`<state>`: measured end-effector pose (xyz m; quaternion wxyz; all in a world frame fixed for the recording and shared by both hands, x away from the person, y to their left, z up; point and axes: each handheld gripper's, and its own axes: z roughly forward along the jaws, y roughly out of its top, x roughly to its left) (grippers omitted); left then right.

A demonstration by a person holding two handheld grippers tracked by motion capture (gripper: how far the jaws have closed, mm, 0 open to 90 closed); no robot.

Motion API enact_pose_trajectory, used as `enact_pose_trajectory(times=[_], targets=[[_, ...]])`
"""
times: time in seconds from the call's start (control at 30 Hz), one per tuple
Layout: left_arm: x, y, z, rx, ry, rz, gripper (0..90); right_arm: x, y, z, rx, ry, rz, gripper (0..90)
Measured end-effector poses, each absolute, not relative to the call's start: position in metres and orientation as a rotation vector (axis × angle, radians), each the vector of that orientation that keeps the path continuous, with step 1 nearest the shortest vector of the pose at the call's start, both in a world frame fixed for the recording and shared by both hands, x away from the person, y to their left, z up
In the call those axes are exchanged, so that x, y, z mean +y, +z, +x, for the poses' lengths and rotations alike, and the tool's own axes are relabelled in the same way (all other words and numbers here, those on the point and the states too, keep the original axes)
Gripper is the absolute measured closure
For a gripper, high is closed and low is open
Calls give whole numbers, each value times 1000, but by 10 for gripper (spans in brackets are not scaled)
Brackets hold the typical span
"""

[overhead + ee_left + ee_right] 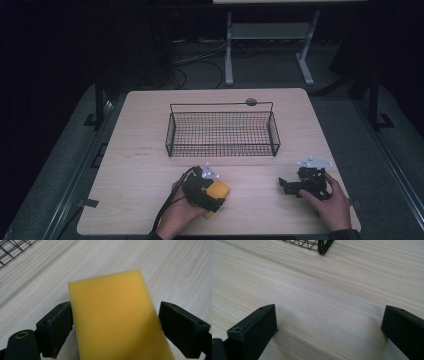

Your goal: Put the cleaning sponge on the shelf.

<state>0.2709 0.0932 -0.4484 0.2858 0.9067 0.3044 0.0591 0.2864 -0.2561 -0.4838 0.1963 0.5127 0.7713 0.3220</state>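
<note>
The sponge (pixel 115 317) lies on the table (pixel 150 165) near the person's edge, in front of the wire basket (pixel 222 132), with the left gripper (pixel 212 192) set around it, jaws spread to either side and one perhaps just touching, likely readying a grasp. The right gripper (pixel 295 186) rests spread wide and empty, well apart, probably waiting.

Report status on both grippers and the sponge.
Left gripper fingers straddle yellow foam sponge, grip unclear. Right gripper open over bare table. Black wire basket empty, path clear.
</note>
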Motion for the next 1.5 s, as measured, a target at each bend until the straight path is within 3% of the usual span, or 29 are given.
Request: enact_pose_trajectory(times=[1.5], targets=[[101,-442,277,732,86,2471,207,-256,-484,286,2159,901,1443,0]])
